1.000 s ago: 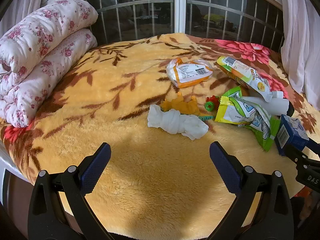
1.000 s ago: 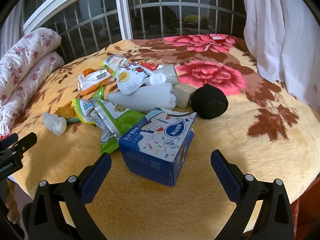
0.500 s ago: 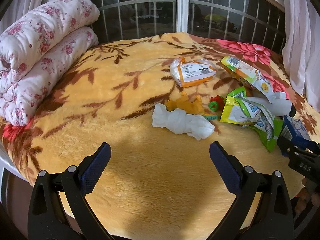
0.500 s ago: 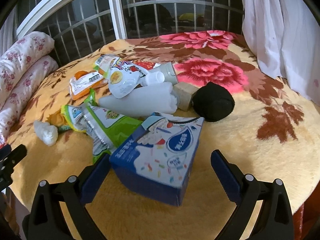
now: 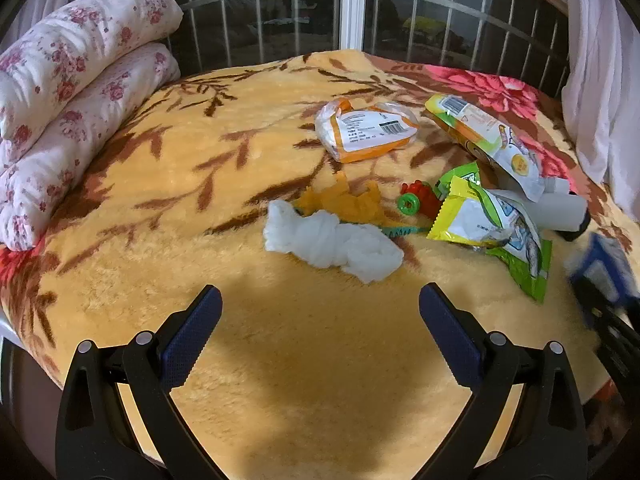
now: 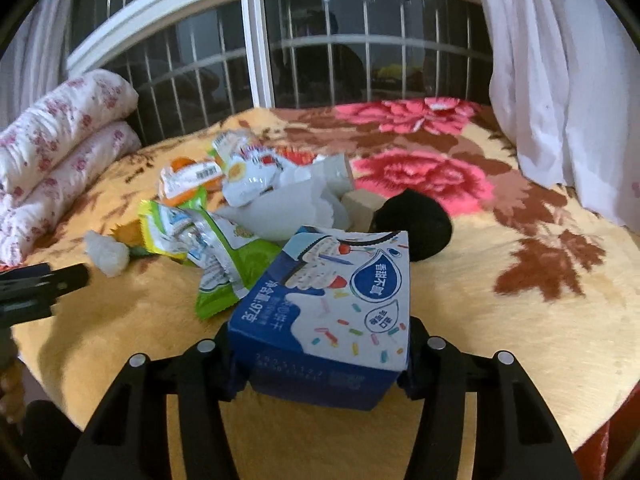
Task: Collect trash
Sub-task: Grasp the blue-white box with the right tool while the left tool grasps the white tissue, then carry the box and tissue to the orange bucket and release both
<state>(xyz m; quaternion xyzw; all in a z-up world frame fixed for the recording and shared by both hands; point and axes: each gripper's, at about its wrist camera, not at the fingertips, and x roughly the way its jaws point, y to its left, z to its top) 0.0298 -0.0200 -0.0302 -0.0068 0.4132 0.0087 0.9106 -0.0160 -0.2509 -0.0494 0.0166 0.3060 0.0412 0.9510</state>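
Trash lies on a yellow floral blanket (image 5: pixel 208 184). In the left wrist view a crumpled white tissue (image 5: pixel 332 242) lies just beyond my open, empty left gripper (image 5: pixel 320 332). Behind it are a yellow scrap (image 5: pixel 348 202), an orange-white packet (image 5: pixel 366 130), a green snack bag (image 5: pixel 496 224) and a white bottle (image 5: pixel 560 212). My right gripper (image 6: pixel 320 356) is shut on a blue-white carton (image 6: pixel 332 308), tilted up off the blanket. The carton shows blurred in the left wrist view (image 5: pixel 604 272).
A folded floral quilt (image 5: pixel 68 92) lies at the left. A black ball (image 6: pixel 416 224) and a beige block (image 6: pixel 360 206) sit behind the carton. A barred window (image 6: pixel 320 60) and a white curtain (image 6: pixel 560 60) bound the bed's far side.
My right gripper moved forward and closed on the blue-white carton, lifting it. My left gripper moved slightly closer to the tissue and stayed open.
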